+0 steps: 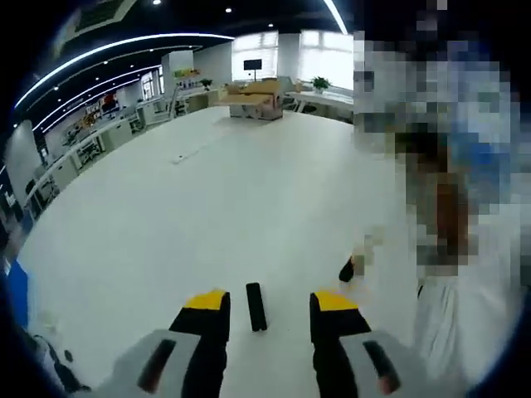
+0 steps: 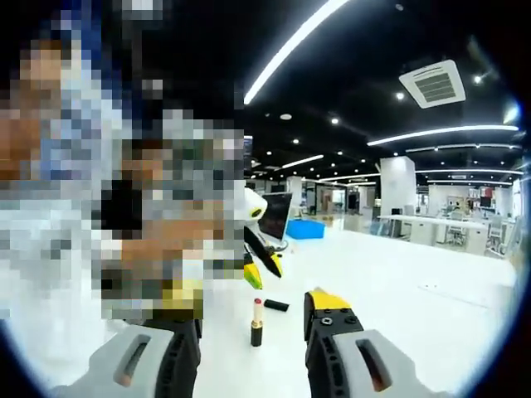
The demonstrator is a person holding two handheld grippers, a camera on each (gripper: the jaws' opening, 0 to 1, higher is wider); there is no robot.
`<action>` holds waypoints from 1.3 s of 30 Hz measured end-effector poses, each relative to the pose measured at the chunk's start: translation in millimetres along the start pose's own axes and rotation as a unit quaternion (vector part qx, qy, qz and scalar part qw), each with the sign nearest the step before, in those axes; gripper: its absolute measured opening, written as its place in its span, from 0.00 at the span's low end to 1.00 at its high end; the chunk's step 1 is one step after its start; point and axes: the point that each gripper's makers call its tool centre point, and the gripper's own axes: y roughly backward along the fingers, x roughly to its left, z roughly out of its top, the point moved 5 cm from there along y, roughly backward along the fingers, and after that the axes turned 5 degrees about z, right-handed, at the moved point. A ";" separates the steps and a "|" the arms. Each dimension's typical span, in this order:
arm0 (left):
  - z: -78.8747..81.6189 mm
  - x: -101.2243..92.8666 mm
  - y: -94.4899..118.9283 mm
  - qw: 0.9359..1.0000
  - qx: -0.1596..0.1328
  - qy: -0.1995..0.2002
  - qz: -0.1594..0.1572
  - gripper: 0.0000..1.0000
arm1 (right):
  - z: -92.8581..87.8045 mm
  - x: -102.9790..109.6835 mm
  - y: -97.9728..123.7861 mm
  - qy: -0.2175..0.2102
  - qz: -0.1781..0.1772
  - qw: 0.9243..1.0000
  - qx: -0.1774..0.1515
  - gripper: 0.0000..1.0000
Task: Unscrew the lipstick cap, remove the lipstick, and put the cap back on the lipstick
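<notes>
Left gripper view
Left gripper point(image 1: 270, 303): two yellow-tipped black jaws rise from the bottom centre, spread apart, nothing between the pads.
Lipstick cap point(image 1: 255, 306): one, a short black cylinder lying on its side on the white table point(image 1: 207, 199), in the lower centre, in the gap between the jaws (it looks to lie on the surface beyond them, not gripped).
Other dark object: one, small and black, at the lower right near the mosaic edge; too blurred to tell what it is.
Cardboard box point(image 1: 253, 98): one, open-flapped, at the far end of the table, upper centre; contents cannot be told.
Plant point(image 1: 319, 82): one potted, upper centre right, by the windows.

Right gripper view
Right gripper point(image 2: 249, 313): jaws rise from the bottom centre, held wide apart, holding nothing; the left jaw is partly lost under mosaic.
Lipstick point(image 2: 257, 322): one, standing upright on the table, lower centre, between the jaws and beyond them; black base, pale metallic collar, red bullet exposed on top (no cap on it).
Lipstick cap: one, black, lying on its side just right of and behind the lipstick, apart from it.
Left gripper: comes in from the left, middle of the frame, yellow tips pointing down above the lipstick; white body behind.
Blue bin point(image 2: 305, 229): one, centre background; contents not visible.
</notes>
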 end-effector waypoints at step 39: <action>-24.1 -7.1 -50.3 0.991 0.135 0.005 0.009 0.19 | -20.8 -12.5 -3.9 -0.021 0.002 0.999 0.024 0.46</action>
